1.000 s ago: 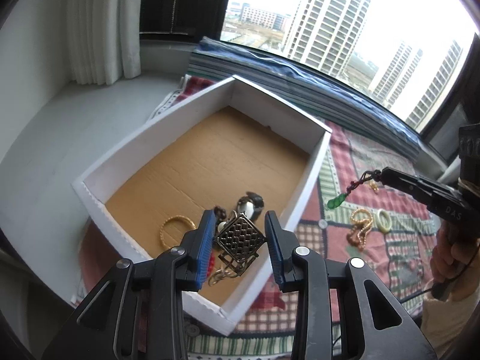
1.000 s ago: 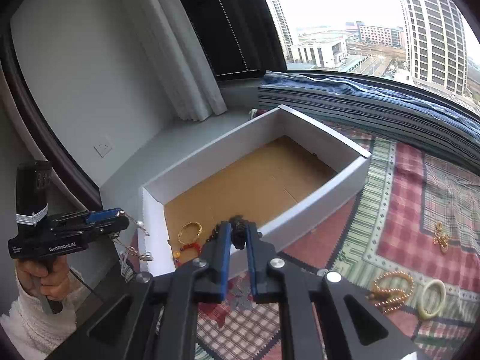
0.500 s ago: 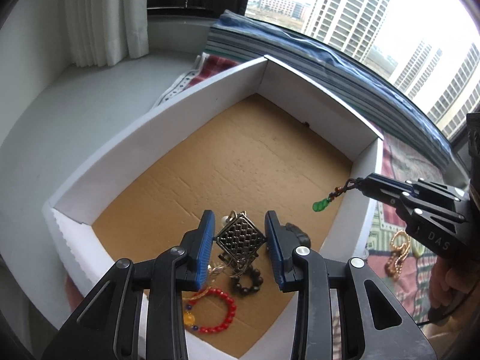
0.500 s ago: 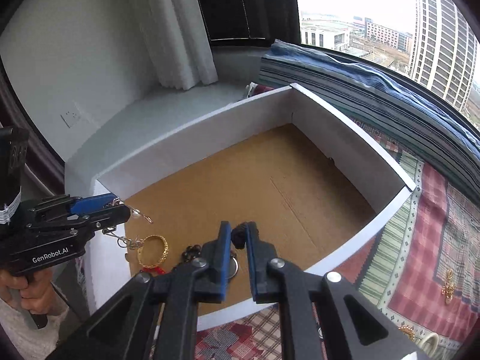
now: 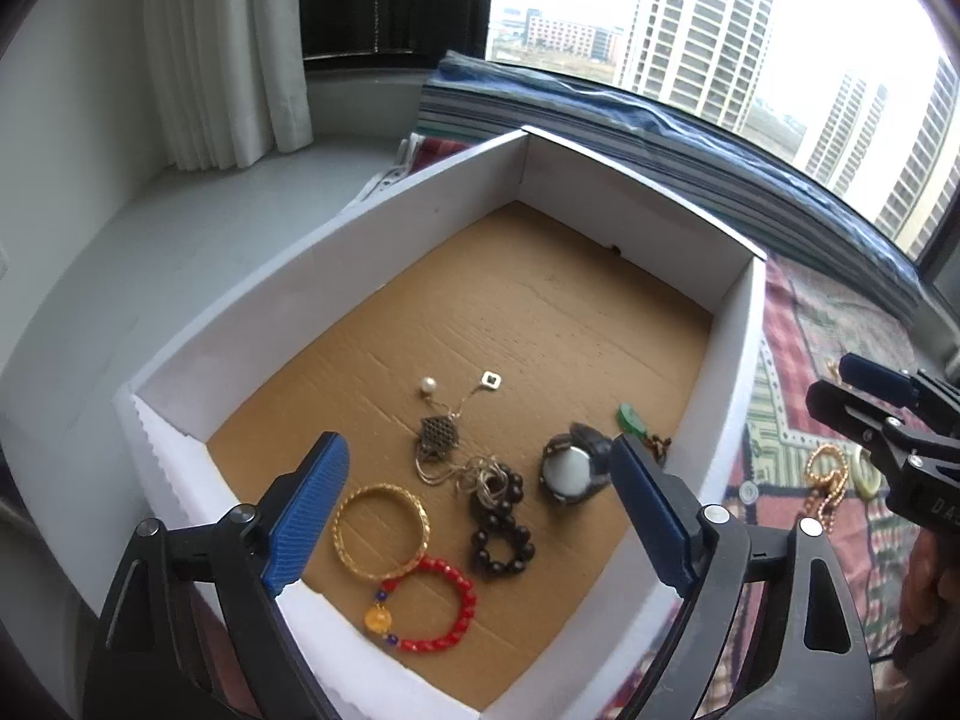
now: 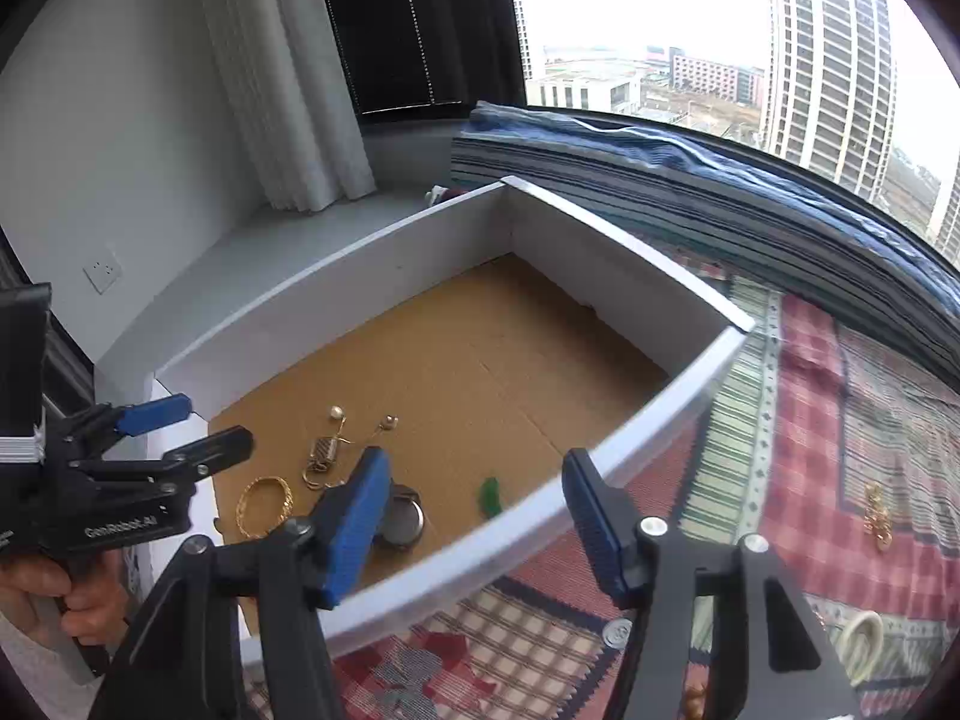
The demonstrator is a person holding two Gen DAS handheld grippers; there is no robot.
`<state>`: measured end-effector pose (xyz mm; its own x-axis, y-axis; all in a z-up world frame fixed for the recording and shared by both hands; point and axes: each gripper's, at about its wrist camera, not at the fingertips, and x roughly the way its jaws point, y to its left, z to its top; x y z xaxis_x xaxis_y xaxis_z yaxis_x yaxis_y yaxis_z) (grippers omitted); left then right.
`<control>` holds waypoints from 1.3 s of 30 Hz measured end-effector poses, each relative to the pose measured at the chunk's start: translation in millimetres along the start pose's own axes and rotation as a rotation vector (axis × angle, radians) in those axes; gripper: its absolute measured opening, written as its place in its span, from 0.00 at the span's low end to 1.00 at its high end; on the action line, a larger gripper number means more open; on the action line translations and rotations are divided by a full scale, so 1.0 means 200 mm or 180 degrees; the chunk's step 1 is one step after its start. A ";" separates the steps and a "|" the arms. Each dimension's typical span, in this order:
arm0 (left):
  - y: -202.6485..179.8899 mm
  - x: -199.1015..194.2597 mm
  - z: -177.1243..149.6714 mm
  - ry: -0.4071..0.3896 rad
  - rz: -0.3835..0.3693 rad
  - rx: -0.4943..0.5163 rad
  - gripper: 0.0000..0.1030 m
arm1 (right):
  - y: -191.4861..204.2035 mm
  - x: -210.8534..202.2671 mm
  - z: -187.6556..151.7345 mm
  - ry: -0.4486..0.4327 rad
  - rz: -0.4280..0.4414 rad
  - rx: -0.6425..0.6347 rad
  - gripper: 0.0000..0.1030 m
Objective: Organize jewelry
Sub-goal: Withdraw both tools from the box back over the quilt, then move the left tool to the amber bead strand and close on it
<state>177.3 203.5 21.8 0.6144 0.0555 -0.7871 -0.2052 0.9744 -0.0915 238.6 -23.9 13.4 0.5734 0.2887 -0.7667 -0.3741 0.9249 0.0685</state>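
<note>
In the white box, on its cardboard floor toward the near end, we see the jewelry lying loose: the lattice pendant necklace with its pearl and square charm in the middle, a gold bangle and a red bead bracelet toward the near left corner, a dark bead bracelet beside them, a watch, and a green pendant close to the right wall. Outside, on the patterned cloth by the box's right side, lie a gold bead chain and a pale ring; the right wall stands between them and the box floor. Our left gripper hangs over the near end with its fingers spread wide and nothing between them, the bangle and dark beads below the gap. Our right gripper is likewise spread wide, straddling the right wall. Half a second ago the left fingers pinched the lattice pendant and the right held the green pendant's cord; both pieces now rest in the box.
</note>
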 end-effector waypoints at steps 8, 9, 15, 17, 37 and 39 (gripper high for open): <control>-0.30 -0.21 -0.32 -0.0042 -0.0300 0.0336 0.92 | -0.17 -0.28 -0.47 0.0100 -0.0360 0.0181 0.65; -0.34 -0.22 -0.36 -0.0035 -0.0342 0.0363 0.92 | -0.20 -0.31 -0.52 0.0115 -0.0399 0.0188 0.65; -0.59 -0.24 -0.58 0.0110 -0.0587 0.0521 0.93 | -0.33 -0.48 -0.85 0.0155 -0.0702 0.0274 0.73; -0.68 -0.23 -0.65 0.0151 -0.0603 0.0601 0.93 | -0.37 -0.53 -0.96 0.0167 -0.0793 0.0342 0.74; -1.01 -0.11 -0.85 0.0482 -0.0566 0.1050 0.93 | -0.69 -0.68 -1.52 0.0203 -0.1118 0.1027 0.74; -1.02 -0.10 -0.85 0.0504 -0.0554 0.1066 0.93 | -0.68 -0.67 -1.52 0.0200 -0.1068 0.1036 0.74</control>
<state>76.3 -34.4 -47.2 0.4878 -0.1251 -0.8639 0.1670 0.9848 -0.0484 -9.8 -264.3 -87.1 0.5747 -0.0456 -0.8171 0.0780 0.9970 -0.0008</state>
